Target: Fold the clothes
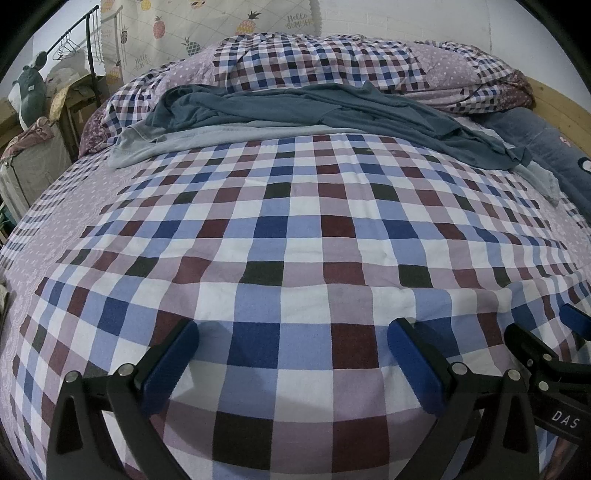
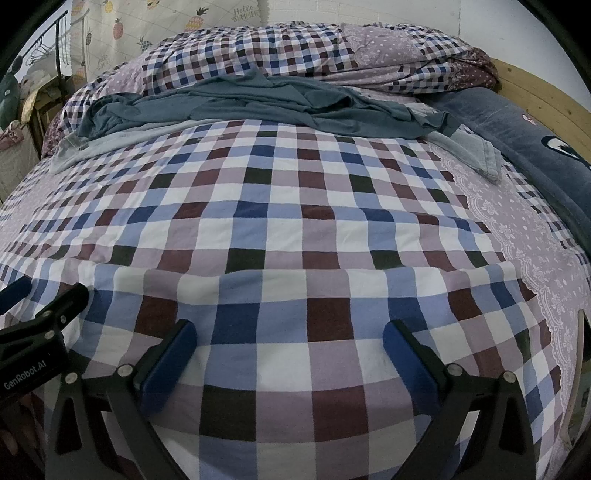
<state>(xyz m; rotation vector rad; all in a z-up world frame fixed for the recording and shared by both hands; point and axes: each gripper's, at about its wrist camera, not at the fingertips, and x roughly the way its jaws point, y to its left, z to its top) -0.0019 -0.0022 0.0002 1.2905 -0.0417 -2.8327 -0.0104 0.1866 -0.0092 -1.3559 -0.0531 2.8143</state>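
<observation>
A dark teal garment [image 1: 314,107] [image 2: 258,103] lies crumpled across the far part of the bed, on top of a pale grey-blue garment [image 1: 192,142] [image 2: 472,151]. My left gripper [image 1: 293,332] hangs open low over the checked sheet [image 1: 295,240], far short of the clothes, with nothing between its blue pads [image 1: 173,365]. My right gripper [image 2: 290,332] is also open and empty, beside the left one over the near part of the sheet [image 2: 280,229]. Each wrist view catches the other gripper at its edge: the right gripper [image 1: 546,354] and the left gripper [image 2: 33,325].
A bunched checked duvet [image 1: 332,59] is heaped behind the clothes. A dark blue blanket [image 2: 535,147] runs along the right side against a wooden bed frame [image 2: 546,99]. A clothes rack [image 1: 85,55], a plush toy [image 1: 31,88] and a pineapple-print curtain [image 1: 207,26] stand at the far left.
</observation>
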